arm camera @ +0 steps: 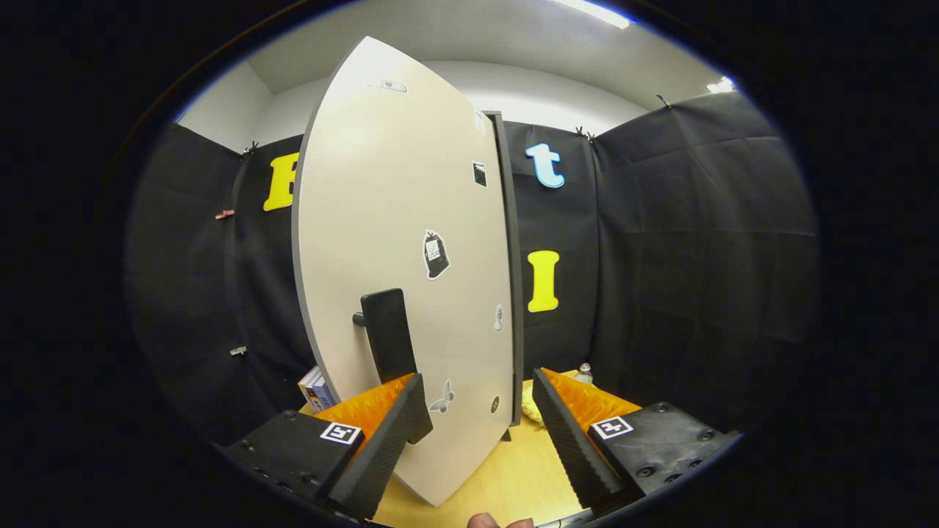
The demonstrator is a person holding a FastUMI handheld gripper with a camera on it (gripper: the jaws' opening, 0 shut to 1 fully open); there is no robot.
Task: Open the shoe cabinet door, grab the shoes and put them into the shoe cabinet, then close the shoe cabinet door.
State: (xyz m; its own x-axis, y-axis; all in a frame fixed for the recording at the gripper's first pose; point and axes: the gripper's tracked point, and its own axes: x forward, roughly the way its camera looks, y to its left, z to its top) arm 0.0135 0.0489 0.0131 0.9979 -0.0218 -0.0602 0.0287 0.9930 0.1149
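Black-draped booth, pale wooden table (513, 477) underfoot, stickered shoe cabinet door (396, 257) swung ajar.
Gripper (477, 433) spread wide, holding nothing; door edge stands between its fingers, dark handle (387, 334) at eleven o'clock just ahead, books (317, 389) beyond.

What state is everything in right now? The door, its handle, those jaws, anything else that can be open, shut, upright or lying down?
Shoe cabinet door: swung partly open, its edge standing clear of the dark cabinet frame.
Door handle: free, just ahead of the left finger, not gripped.
Gripper: jaws open, the door's lower edge between them, holding nothing.
Books: upright behind the door.
Bottle: upright on the table, capped.
Yellow cloth: lying crumpled beside the cabinet.
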